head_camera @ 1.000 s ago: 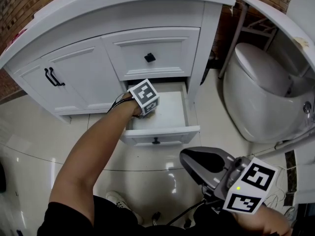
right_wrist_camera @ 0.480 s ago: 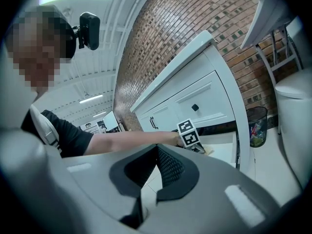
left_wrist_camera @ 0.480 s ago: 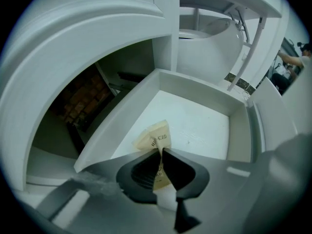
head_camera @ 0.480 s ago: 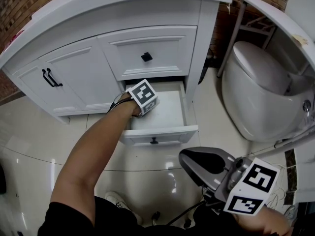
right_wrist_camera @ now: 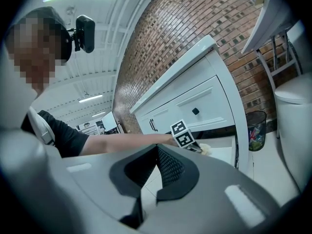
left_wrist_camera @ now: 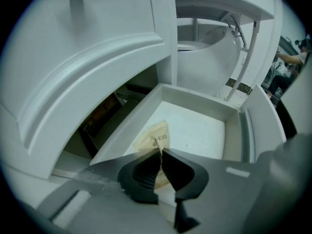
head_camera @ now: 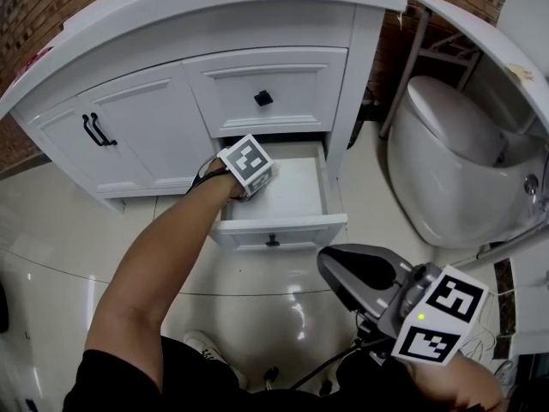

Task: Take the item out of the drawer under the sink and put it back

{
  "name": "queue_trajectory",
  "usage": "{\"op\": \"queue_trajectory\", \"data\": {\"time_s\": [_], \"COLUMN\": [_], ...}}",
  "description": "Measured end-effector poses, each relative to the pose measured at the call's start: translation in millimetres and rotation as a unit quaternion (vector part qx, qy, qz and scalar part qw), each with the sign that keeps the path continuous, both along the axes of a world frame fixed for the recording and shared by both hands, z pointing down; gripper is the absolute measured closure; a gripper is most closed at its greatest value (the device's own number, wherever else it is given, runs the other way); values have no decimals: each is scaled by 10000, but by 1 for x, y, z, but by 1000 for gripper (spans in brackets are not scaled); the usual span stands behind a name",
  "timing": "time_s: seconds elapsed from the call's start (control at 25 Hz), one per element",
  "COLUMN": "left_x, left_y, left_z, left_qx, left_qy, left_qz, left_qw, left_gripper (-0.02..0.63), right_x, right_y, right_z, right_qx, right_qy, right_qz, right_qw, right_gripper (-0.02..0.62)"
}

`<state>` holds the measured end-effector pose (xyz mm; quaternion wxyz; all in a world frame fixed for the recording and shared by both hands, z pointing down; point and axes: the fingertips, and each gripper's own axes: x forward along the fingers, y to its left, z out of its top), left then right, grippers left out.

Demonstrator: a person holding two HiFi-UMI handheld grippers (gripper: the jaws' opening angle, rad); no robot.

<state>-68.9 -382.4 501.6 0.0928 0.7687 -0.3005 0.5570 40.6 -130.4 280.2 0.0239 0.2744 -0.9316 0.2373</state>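
The low drawer (head_camera: 296, 189) under the sink stands pulled out. My left gripper (head_camera: 248, 178) reaches down into its left half, the marker cube hiding the fingertips in the head view. In the left gripper view the left gripper (left_wrist_camera: 161, 158) is shut on a small cream packet (left_wrist_camera: 156, 136) with dark print, held just above the white drawer floor (left_wrist_camera: 197, 130). The right gripper (head_camera: 341, 273) hangs low near my body, away from the drawer, its jaws shut with nothing between them. From the right gripper view (right_wrist_camera: 156, 154) the packet (right_wrist_camera: 205, 149) peeks out beyond the left cube.
Above the open drawer is a shut drawer with a black knob (head_camera: 263, 98). Cabinet doors with black handles (head_camera: 96, 130) are at the left. A white toilet (head_camera: 446, 161) stands at the right, and a waste bin (right_wrist_camera: 254, 128) sits between it and the cabinet.
The left gripper stays over the drawer's left half, barely moved. The cream packet that showed below the cube a second ago is now hidden in the head view. The right gripper holds still.
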Motion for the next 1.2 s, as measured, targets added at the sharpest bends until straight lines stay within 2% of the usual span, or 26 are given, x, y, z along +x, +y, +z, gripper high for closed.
{"op": "queue_trajectory", "data": {"time_s": [0.2, 0.32, 0.36, 0.44, 0.56, 0.68, 0.92, 1.2], "left_x": [12, 0, 4, 20, 24, 28, 38, 33], "left_y": [12, 7, 8, 17, 33, 52, 109, 159], "left_z": [-28, -50, -57, -72, -98, -124, -156, -197], "left_qx": [152, 625, 739, 796, 967, 1279, 1500, 1868], "left_qy": [468, 340, 484, 1011, 1424, 1715, 2099, 2782], "left_qz": [12, -77, -6, 178, 151, 259, 557, 578], "left_qw": [9988, 9974, 9961, 9915, 9850, 9765, 9645, 9404], "left_gripper": [586, 586, 586, 586, 586, 586, 586, 586], "right_x": [-2, -2, -2, -2, -5, -10, -14, -14], "right_y": [2, 3, 3, 4, 9, 16, 22, 23], "right_z": [0, -1, -1, -2, -4, -7, 0, 0], "right_qx": [56, 105, 122, 151, 181, 244, 303, 380], "right_qy": [68, 103, 112, 130, 127, 115, 332, 401], "right_qz": [38, 65, 72, 79, 61, 10, -24, 53], "right_qw": [10000, 9999, 9998, 9998, 9997, 9996, 9990, 9985], "right_gripper": [592, 592, 592, 592, 592, 592, 592, 592]}}
